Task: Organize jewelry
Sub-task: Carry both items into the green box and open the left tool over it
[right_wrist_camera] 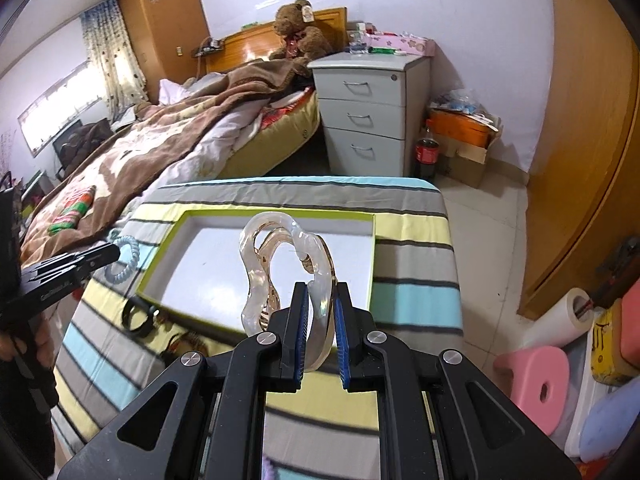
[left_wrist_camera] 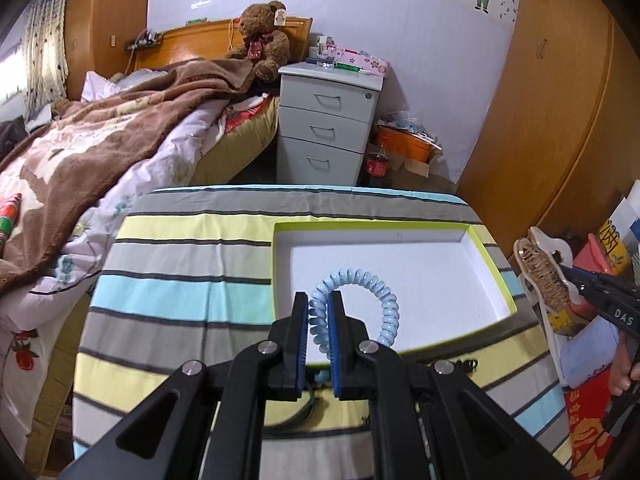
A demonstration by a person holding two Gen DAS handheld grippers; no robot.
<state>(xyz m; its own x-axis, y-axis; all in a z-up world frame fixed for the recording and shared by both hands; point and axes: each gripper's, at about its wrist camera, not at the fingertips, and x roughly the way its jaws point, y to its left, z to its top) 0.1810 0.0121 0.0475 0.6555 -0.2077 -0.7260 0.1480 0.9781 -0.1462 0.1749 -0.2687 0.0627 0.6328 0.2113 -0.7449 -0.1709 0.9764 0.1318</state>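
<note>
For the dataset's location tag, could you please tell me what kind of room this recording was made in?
Most likely a home bedroom: an unmade bed with a brown blanket, a teddy bear against the headboard, and a grey three-drawer bedside cabinet next to it.

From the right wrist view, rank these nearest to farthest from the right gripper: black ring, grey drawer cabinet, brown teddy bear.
1. Black ring: on the striped cloth, left of the right gripper.
2. Grey drawer cabinet: on the floor beyond the table.
3. Brown teddy bear: against the headboard.
</note>
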